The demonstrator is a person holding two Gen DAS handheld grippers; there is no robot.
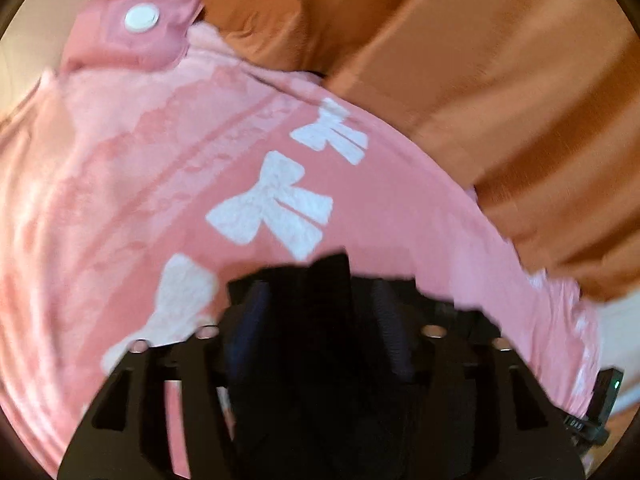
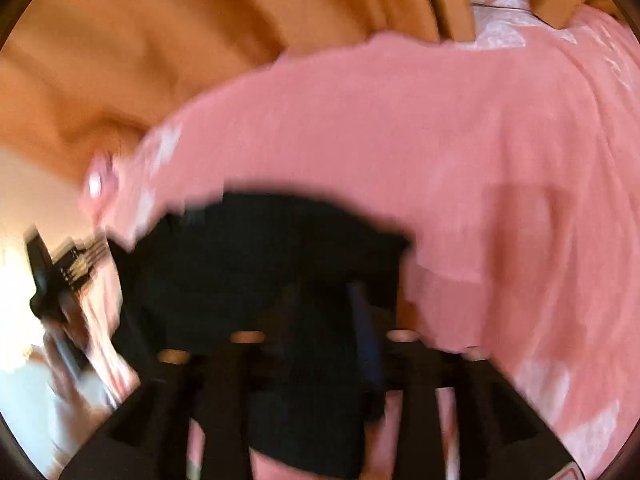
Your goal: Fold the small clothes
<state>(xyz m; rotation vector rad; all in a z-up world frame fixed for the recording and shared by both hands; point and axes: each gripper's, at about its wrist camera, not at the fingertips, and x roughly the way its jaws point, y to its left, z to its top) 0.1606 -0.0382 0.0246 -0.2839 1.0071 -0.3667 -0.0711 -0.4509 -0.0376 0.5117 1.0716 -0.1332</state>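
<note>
We find the pink garment (image 1: 248, 152) with white bows (image 1: 276, 204) spread over orange fabric (image 1: 500, 80), its snap button (image 1: 141, 18) at eleven o'clock. Left claw (image 1: 316, 276) stands parted, nothing between. Right claw (image 2: 304, 240) is blurred; we cannot tell its state.

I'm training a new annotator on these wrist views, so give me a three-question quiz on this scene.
1. True or false: the pink garment carries white bow prints.
2. What colour is the fabric under the garment? A) orange B) blue C) grey
3. Fill in: the round white thing near the garment's top corner in the left wrist view looks like a ____.

Key: 1 true; 2 A; 3 snap button.
</note>
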